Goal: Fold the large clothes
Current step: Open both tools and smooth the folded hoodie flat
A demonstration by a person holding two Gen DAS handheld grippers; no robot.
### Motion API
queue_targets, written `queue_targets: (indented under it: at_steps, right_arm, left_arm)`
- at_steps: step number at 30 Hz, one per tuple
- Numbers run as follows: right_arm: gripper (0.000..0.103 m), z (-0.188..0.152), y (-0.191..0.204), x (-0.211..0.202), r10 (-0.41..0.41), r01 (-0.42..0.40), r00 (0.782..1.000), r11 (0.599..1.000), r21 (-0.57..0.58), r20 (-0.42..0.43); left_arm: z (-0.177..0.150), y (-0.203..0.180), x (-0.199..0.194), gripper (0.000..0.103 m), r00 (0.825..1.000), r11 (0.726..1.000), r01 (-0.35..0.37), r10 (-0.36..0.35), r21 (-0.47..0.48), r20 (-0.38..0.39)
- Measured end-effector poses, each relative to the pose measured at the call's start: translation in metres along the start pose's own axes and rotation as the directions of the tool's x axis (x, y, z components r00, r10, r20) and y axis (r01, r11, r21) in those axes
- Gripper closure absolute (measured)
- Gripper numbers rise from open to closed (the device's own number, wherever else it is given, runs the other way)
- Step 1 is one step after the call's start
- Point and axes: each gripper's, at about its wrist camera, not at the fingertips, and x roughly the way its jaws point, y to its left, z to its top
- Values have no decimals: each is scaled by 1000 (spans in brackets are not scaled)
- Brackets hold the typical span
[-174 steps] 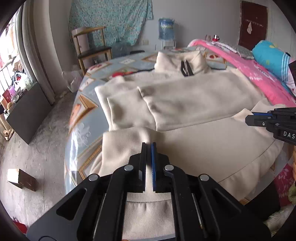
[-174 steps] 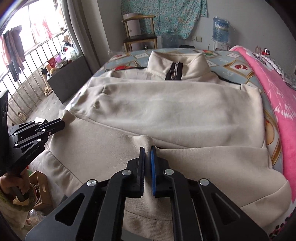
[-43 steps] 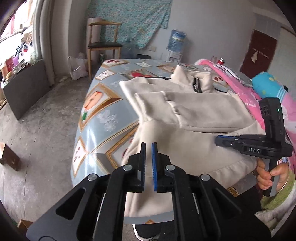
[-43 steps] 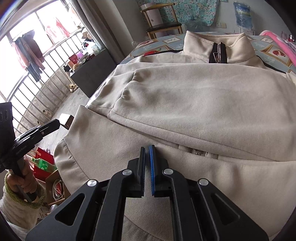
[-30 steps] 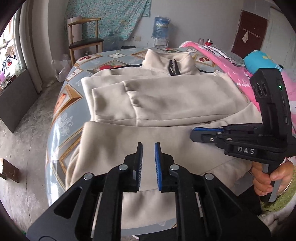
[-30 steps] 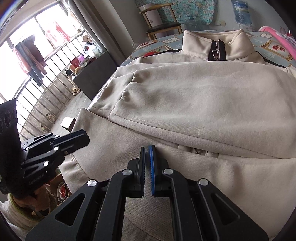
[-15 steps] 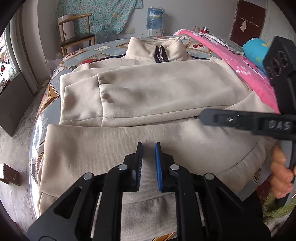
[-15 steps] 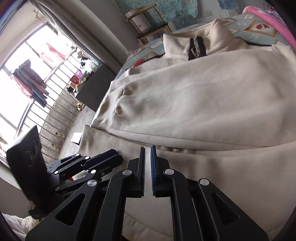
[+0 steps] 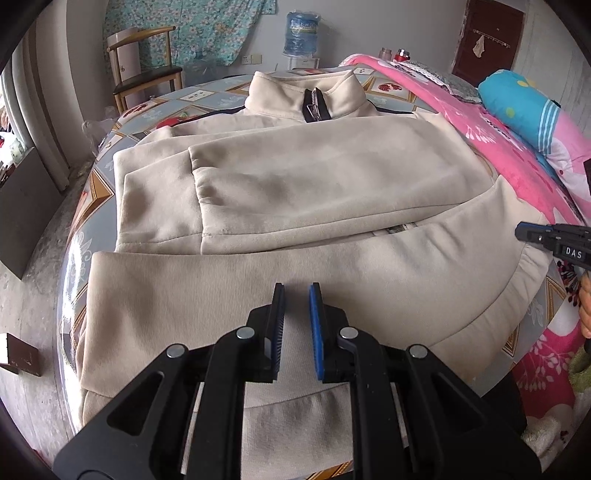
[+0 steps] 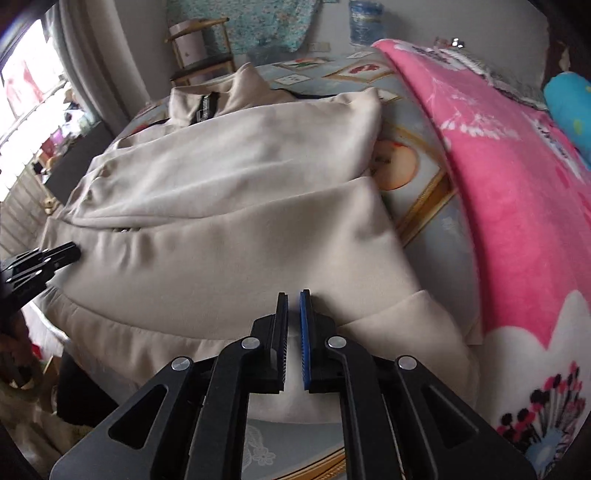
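Observation:
A large cream zip-neck sweatshirt (image 9: 295, 184) lies flat on the bed, collar at the far end, both sleeves folded across its chest, hem band nearest me. It also shows in the right wrist view (image 10: 229, 206). My left gripper (image 9: 296, 295) hovers over the lower middle of the sweatshirt, jaws a small gap apart and empty. My right gripper (image 10: 293, 302) hovers over the hem's right corner, jaws slightly apart and empty. The right gripper's tip shows at the right edge of the left wrist view (image 9: 546, 236); the left gripper's tip shows at the left edge of the right wrist view (image 10: 44, 258).
The bed sheet (image 9: 207, 99) is blue with framed fruit prints. A pink blanket (image 10: 517, 184) and a blue pillow (image 9: 517, 99) lie along the right side. A wooden chair (image 9: 147, 77) and a water jug (image 9: 301, 31) stand beyond the bed. Bare floor (image 9: 26, 295) lies to the left.
Both grippers let go of the hem and opened slightly. The left moved right toward the sweatshirt's lower middle; the right swung right to the hem's right corner.

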Motion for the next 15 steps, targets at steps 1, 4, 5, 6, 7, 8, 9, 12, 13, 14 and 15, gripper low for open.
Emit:
queue_targets:
  at_steps: [1,4,5,6,7,8,9,12,13,14,15]
  right_arm:
    - [96,1,6,-8,20,-19,1000,1000,-19,18]
    - [94,-3,42,-25,166,-163,986,981,-102,22]
    - [94,-6,60,-26,228,-226,974,966,-129,0]
    - [94,-10,77,-26,273,-273,962,950,-151,-23]
    - [94,-16,98,-24,311,-314,949,931,-184,-45]
    - [94,-20,115,-22,332,-336,942,917,-214,-56]
    - [94,-22,133,-18,349,-355,935,903,-244,-66]
    - [94,-29,173,-13,352,-356,934,882,-308,-70]
    - [94,-34,177,-8,337,-344,938,883,-320,-80]
    - [94,-38,180,-3,315,-331,944,886,-324,-102]
    - [94,-38,182,3,313,-336,942,887,-316,-122]
  left_arm:
    - [0,0,0,90,1000,1000,4,-4,1,-1]
    - [1,1,0,90,1000,1000,13,-13,4,-4]
    - [1,1,0,90,1000,1000,15,-15,8,-4]
    - [1,2,0,90,1000,1000,17,-17,11,-3]
    - [1,2,0,90,1000,1000,20,-20,15,-3]
    - [1,2,1,90,1000,1000,22,-22,17,-3]
    - [1,3,1,90,1000,999,26,-26,19,-4]
    - [2,6,1,90,999,999,50,-50,17,-13]
    - [3,8,1,90,998,998,61,-60,15,-18]
    - [4,10,2,90,997,997,76,-76,9,-26]
    - [5,12,2,90,996,996,89,-89,1,-31]
